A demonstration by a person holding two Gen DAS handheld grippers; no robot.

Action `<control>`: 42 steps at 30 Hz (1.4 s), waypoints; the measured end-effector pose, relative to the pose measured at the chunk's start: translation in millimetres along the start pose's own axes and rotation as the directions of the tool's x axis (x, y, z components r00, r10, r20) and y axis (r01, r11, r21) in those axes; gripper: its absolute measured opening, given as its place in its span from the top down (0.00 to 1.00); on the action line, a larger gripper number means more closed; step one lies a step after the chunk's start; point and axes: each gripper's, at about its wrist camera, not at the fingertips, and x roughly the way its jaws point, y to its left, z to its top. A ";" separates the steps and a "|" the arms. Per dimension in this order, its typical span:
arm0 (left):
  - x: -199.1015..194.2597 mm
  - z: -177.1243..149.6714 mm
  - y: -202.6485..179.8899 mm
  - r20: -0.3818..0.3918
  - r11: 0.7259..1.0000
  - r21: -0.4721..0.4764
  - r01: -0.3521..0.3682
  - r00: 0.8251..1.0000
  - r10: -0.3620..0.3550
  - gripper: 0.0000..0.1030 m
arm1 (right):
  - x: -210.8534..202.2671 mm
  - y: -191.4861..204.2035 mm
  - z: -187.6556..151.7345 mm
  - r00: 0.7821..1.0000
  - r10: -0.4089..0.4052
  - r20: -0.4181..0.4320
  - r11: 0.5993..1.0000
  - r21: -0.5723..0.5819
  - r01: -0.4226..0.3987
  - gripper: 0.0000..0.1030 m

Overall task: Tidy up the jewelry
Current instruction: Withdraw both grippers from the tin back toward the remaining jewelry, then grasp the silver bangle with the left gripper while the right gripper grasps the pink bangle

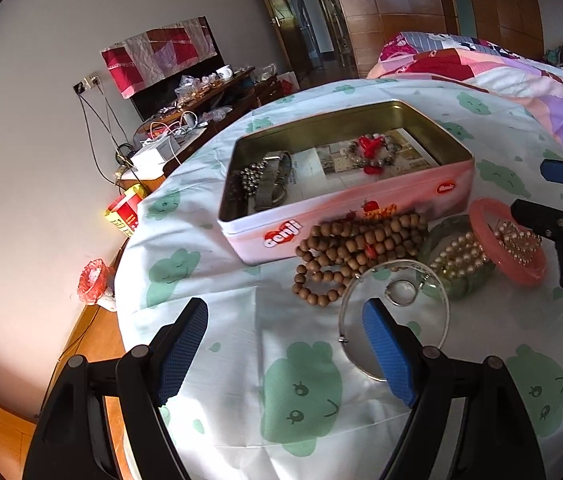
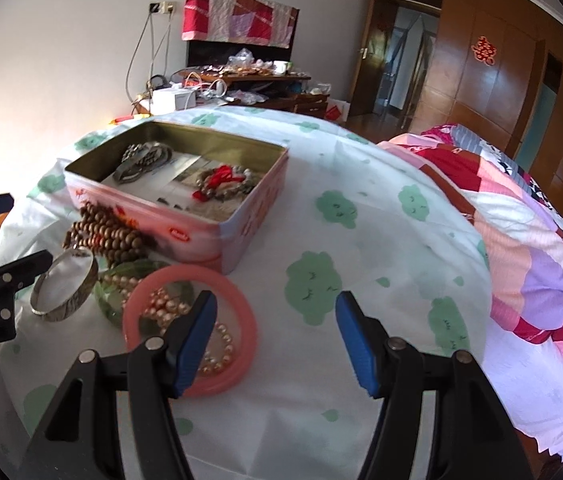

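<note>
1. we see a white sheet (image 1: 241,320) printed with green cloud faces spread over the bed, and a patchwork quilt (image 2: 521,248) bunched along its far right edge.
2. an open pink tin (image 1: 361,208) sits toward the far left part of the sheet; inside lie a grey metal watch band (image 1: 269,184) at its left end and a beaded bracelet with red tassel (image 1: 373,152) at its right end, on printed paper.
3. beyond the bed's far edge a cluttered wooden cabinet (image 2: 265,80) stands against the wall, with cables and a white box on it.
4. touching the tin's near wall lies a heap of brown wooden beads (image 1: 353,252), round and matte, coiled in several loops.
5. just beside the beads, nearer us, a silver bangle (image 1: 397,320) lies flat, with a small ring (image 1: 401,292) inside its loop.
6. right of those, a green bangle (image 1: 461,276) holds a pearl bracelet (image 1: 461,256), and a pink bangle (image 2: 189,328) leans over them with more pearls (image 2: 217,348) inside it.
7. our left gripper (image 1: 285,348) hovers with its fingers (image 1: 181,352) wide apart, holding nothing; the right finger overlaps the silver bangle's loop in the left wrist view.
8. our right gripper (image 2: 277,340) also has its fingers (image 2: 355,340) spread apart and empty; its left finger overlaps the pink bangle in the right wrist view, while the other finger is over bare sheet.
</note>
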 end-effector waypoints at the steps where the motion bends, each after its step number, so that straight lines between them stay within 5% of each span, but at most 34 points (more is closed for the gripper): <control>1: 1.8 0.3 -1.6 -0.004 1.000 0.002 0.005 1.000 -0.005 0.22 | 2.0 1.0 -0.8 1.000 -0.004 -0.003 1.000 -0.005 0.004 0.38; 8: 18.7 0.7 -6.3 -0.041 0.999 0.001 0.033 0.999 -0.033 0.27 | 23.5 3.9 -2.8 0.999 -0.009 -0.047 1.000 -0.014 0.009 0.43; 9: 19.8 1.1 -4.9 -0.045 0.999 -0.006 0.039 0.998 -0.040 0.39 | 25.8 4.3 -3.1 0.999 -0.009 -0.051 1.000 -0.014 0.009 0.47; 11: 20.5 1.6 -3.1 -0.050 0.998 -0.013 0.066 0.996 -0.067 0.57 | 27.7 5.4 -4.1 0.998 0.007 -0.060 1.000 -0.011 -0.008 0.75; 15: 18.4 0.2 -5.9 -0.048 0.993 -0.005 0.120 0.992 -0.120 0.95 | 23.8 12.5 -8.2 0.999 0.021 -0.047 0.999 -0.037 -0.023 0.85; 27: 2.3 9.1 3.9 0.006 0.989 -0.027 0.143 0.990 -0.143 0.97 | 5.9 9.1 -4.4 0.999 0.031 0.036 0.999 -0.007 -0.031 0.88; 42: -29.4 22.8 17.0 0.106 0.997 -0.014 0.073 0.992 -0.071 0.97 | -14.5 9.8 7.9 0.991 -0.009 0.130 1.000 -0.023 0.013 0.89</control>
